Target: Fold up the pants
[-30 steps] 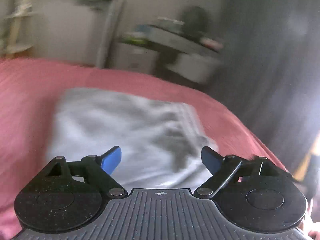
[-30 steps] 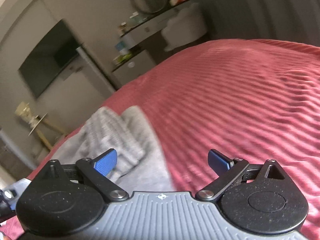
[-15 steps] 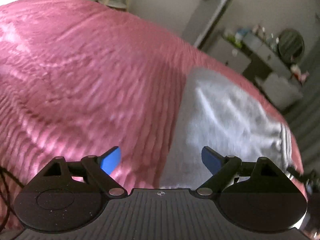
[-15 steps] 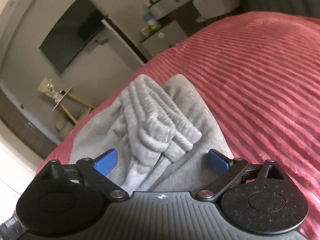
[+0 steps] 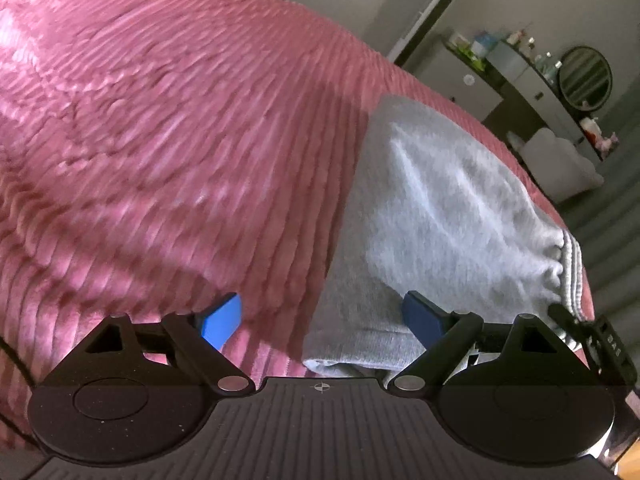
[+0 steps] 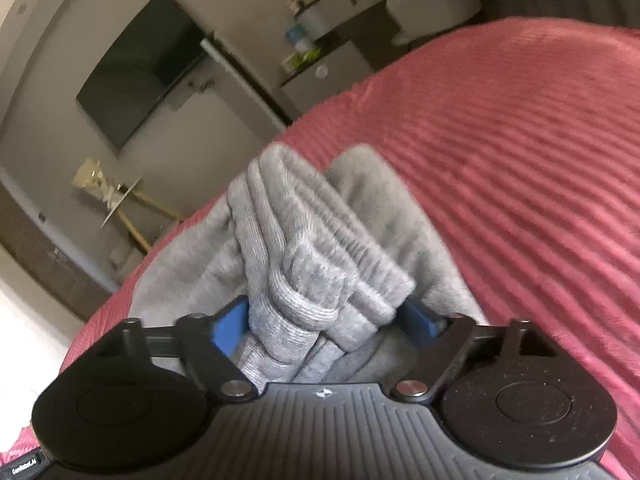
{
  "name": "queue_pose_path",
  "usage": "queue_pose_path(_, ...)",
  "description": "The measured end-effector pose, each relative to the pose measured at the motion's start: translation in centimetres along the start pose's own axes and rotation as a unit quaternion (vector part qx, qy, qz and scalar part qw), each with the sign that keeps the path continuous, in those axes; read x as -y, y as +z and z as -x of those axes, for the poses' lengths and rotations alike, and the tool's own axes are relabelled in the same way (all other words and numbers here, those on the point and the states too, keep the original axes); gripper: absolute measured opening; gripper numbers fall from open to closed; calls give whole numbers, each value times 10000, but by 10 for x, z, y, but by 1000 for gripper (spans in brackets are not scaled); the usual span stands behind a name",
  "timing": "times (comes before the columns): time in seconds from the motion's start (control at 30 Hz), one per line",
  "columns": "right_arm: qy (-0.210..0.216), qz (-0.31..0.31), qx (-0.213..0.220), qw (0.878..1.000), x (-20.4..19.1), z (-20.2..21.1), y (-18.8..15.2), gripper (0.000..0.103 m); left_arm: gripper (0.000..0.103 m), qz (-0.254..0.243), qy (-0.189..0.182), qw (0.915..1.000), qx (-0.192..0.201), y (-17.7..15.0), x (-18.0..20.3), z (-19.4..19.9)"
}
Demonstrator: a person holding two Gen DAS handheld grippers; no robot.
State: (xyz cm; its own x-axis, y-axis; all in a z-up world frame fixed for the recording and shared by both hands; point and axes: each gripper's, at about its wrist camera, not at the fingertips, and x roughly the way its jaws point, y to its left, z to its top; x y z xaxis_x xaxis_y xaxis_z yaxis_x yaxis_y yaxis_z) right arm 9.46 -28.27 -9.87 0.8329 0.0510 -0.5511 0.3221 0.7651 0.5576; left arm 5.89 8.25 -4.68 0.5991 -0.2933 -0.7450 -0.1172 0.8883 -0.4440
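Grey pants [image 6: 316, 264] bunched between closing right gripper [image 6: 324, 320] jaws.

I count one pair of grey pants [image 5: 448, 216], one red ribbed bedspread [image 5: 168, 128]. Two grippers, mine: left gripper [image 5: 322, 320], right gripper [image 6: 324, 324], two blue pads each, so four pads. Background: one wall TV [image 6: 144, 68], one round mirror [image 5: 585, 79], one white cabinet [image 5: 464, 80], one gold stand [image 6: 116, 200]. Bottles on the shelf too blurred to count.
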Motion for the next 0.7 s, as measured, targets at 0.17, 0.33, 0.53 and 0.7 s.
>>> queue_pose_path(0.17, -221, 316, 75, 9992, -12, -7, -1, 72, 92, -33, 64, 10000, 10, -2, 2, -2)
queue_pose_path(0.33, -12, 393, 383, 9985, -23, 27, 1, 53, 93, -49, 78, 10000, 13, -2, 3, -2)
queue_pose_path(0.53, 43, 565, 607, 9965, -40, 66, -10, 45, 93, -18, 59, 10000, -1, -2, 1, -1)
queue_pose_path(0.7, -752, 499, -83, 9959, -16, 39, -16, 70, 93, -44, 77, 10000, 4, -3, 3, -1)
